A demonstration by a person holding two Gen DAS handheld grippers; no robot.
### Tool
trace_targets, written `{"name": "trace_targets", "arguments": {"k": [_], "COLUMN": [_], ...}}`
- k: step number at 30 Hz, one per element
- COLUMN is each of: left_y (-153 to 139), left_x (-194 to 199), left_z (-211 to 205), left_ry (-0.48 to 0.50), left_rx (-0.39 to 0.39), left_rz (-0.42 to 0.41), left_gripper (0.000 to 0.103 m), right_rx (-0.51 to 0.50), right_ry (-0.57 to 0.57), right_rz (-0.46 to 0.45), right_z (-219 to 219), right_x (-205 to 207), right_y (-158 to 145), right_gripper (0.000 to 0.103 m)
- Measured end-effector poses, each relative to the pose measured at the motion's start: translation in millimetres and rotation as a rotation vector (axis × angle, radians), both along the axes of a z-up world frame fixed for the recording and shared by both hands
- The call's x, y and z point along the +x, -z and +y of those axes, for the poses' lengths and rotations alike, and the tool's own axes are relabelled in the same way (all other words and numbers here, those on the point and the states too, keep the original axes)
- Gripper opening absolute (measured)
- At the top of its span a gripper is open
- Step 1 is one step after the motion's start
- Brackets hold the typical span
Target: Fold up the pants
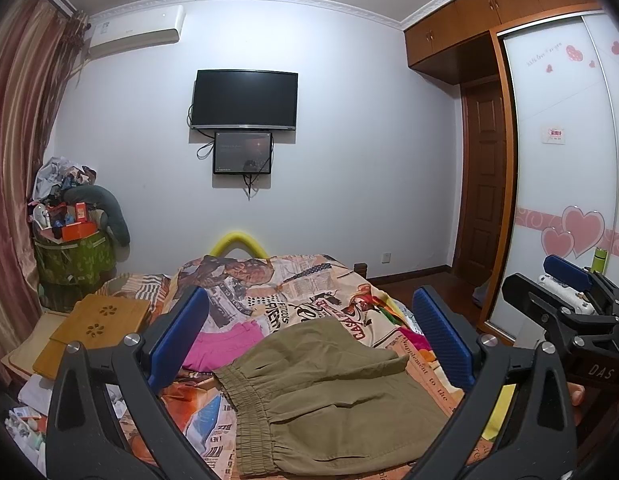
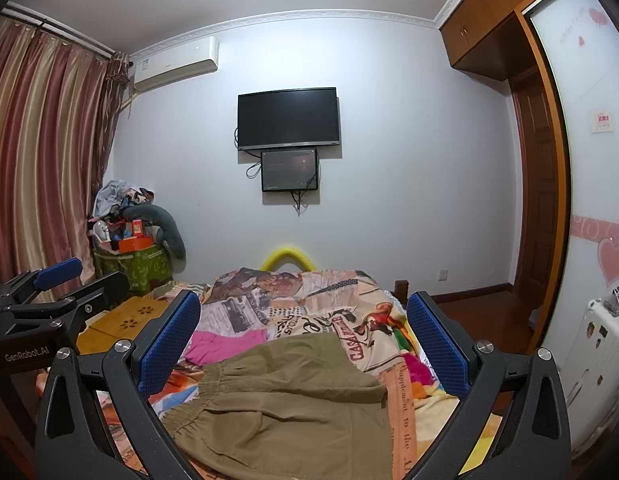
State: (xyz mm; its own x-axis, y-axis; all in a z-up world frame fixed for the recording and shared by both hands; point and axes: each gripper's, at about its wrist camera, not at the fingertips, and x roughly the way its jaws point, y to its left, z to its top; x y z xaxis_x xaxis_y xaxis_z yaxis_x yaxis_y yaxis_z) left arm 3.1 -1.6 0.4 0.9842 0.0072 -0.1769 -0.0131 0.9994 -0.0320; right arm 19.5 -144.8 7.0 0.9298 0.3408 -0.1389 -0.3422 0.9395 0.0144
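The left gripper (image 1: 309, 336) is held level, pointing forward, its jaws spread wide with nothing between the blue pads (image 1: 179, 338). The right gripper (image 2: 303, 336) sits beside it at about the same height, jaws equally wide and likewise holding nothing. Each gripper shows at the edge of the other's view, so the two are side by side and close. A bit of a fingertip (image 1: 576, 394) shows behind the right gripper's body.
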Motion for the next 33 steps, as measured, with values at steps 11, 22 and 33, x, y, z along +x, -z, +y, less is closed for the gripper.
{"name": "trace_targets", "arguments": {"k": [11, 22, 33], "left_y": [2, 2, 9], "left_x": [4, 4, 23], "left_z": [5, 6, 9], "left_ry": [-0.003, -0.003, -0.013], "left_rx": [-0.016, -0.017, -0.011], "left_rz": [0.005, 0.006, 0.036], "left_gripper": [0.103, 0.103, 0.103], "right_rx": [0.002, 0.003, -0.006], "right_ry": [0.000, 0.000, 0.015], "right_rz": [0.002, 0.004, 0.027], "right_z": [0, 0, 3], "right_x": [0, 0, 7], "right_y": [0, 0, 9], "right_gripper": [0.103, 0.103, 0.103]}}
